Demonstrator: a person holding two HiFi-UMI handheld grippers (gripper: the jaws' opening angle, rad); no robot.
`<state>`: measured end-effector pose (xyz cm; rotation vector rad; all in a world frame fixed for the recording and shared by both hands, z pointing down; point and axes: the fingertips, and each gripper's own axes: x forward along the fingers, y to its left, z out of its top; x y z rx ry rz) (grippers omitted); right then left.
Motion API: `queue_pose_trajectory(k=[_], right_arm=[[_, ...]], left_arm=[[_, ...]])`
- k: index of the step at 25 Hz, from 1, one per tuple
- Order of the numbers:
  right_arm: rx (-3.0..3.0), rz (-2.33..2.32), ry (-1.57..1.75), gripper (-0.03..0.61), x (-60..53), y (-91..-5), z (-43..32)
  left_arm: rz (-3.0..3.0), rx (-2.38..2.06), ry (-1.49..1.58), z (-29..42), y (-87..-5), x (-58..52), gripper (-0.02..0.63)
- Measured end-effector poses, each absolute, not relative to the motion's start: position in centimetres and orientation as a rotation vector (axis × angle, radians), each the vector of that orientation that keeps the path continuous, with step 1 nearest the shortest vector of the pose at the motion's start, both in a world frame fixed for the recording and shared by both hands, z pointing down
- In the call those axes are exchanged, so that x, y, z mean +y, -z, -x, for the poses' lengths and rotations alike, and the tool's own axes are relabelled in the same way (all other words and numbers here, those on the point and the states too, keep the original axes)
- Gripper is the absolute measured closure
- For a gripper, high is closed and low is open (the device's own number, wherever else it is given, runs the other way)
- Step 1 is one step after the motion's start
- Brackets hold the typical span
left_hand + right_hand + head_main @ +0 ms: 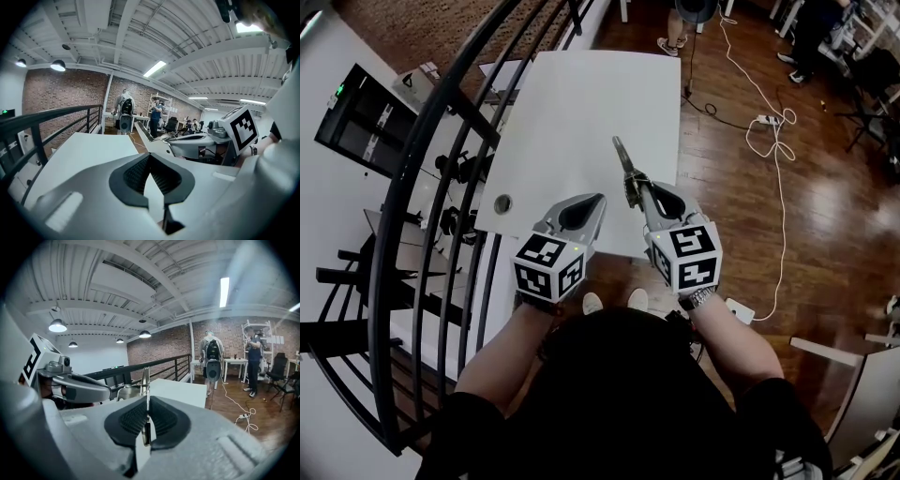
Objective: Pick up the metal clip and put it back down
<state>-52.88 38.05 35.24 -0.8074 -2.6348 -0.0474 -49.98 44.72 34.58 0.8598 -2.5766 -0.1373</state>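
Over table [572, 103], right claw [637, 190] gripping metal clip [623, 159]

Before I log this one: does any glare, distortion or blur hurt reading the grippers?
Head view: heavy fisheye bends the railing, there is sheen on the wood floor, and the metal clip is sharp. Left gripper view: dark vignette, and a ceiling lamp flares at top right. Right gripper view: the ceiling tube hazes, yet the clip reads clearly in the right gripper.

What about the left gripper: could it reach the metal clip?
Probably yes: the metal clip sticks out of the right gripper, nothing stands between it and the left gripper, though those jaws are shut.
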Motion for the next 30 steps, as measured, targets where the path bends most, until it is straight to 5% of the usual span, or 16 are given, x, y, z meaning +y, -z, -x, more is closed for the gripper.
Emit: queue_pose_trajectory(k=[30], right_arm=[[-2.665, 0.766, -0.008, 0.583, 32.8, -34.6, 51.3]], left_arm=[[-0.941, -2.542, 0.099, 48.6, -34.9, 39.2, 0.597]])
